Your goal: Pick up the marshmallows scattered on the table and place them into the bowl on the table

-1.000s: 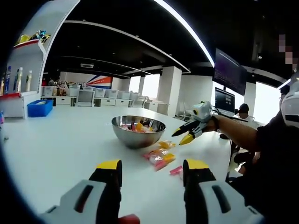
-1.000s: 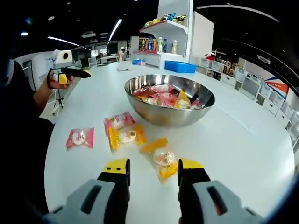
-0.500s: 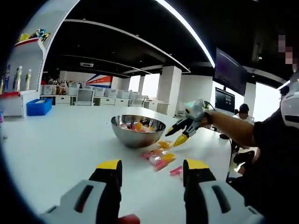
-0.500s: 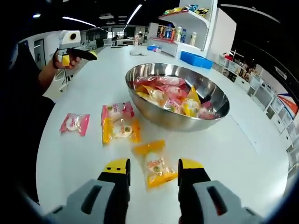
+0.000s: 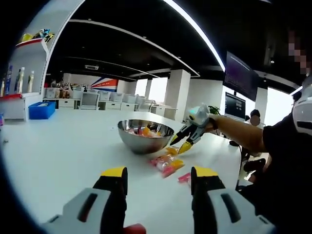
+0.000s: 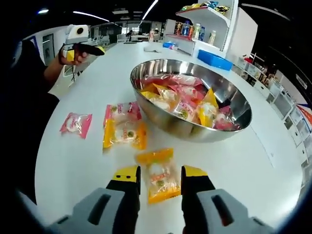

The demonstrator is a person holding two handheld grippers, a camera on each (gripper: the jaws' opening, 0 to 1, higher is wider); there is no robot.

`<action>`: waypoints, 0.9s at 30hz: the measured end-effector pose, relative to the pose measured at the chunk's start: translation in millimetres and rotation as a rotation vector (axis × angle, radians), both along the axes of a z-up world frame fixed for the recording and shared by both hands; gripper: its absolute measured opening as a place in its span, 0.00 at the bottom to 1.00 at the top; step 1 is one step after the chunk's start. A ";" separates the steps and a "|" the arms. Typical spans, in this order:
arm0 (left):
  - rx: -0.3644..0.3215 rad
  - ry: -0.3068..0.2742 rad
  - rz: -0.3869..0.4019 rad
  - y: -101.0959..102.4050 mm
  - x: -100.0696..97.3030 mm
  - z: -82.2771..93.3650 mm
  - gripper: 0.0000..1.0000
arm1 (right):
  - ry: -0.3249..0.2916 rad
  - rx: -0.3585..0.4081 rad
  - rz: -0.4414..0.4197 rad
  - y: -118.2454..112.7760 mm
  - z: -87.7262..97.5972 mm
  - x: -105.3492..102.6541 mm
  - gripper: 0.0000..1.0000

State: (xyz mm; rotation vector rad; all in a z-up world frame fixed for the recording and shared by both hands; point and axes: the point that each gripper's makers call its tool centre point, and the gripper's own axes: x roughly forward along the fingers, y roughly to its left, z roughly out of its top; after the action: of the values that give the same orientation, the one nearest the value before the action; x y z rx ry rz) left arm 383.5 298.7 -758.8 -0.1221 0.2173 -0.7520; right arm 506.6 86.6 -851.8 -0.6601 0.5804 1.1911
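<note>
Marshmallow packets lie loose on the white table [image 6: 273, 161] before the steel bowl [image 6: 191, 100], which already holds several. Step in hand, by my reading: the approach to pick one up. An orange packet [image 6: 159, 175] lies between the spread jaws of the right gripper [image 6: 157, 175], not yet pinched; the next move calls for lowering and closing squarely on it. Two more packets [image 6: 123, 126] and a pink one [image 6: 75, 123] remain nearby. The left gripper [image 5: 159, 176] hangs spread and empty, well apart from the bowl.
</note>
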 end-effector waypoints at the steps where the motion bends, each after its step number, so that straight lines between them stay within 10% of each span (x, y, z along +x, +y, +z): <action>1: -0.001 0.001 0.000 0.0 -0.1 -0.5 0.52 | 0.003 0.000 -0.001 -0.4 -0.8 -0.3 0.33; 27: -0.005 0.006 -0.006 -2.3 -1.9 -2.8 0.52 | 0.012 0.084 -0.073 -9.3 0.3 16.3 0.21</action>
State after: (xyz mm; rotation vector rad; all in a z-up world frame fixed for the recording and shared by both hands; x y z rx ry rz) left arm 381.6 296.4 -761.6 -0.1285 0.2212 -0.7580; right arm 522.9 77.2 -851.4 -0.5558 0.5572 1.1455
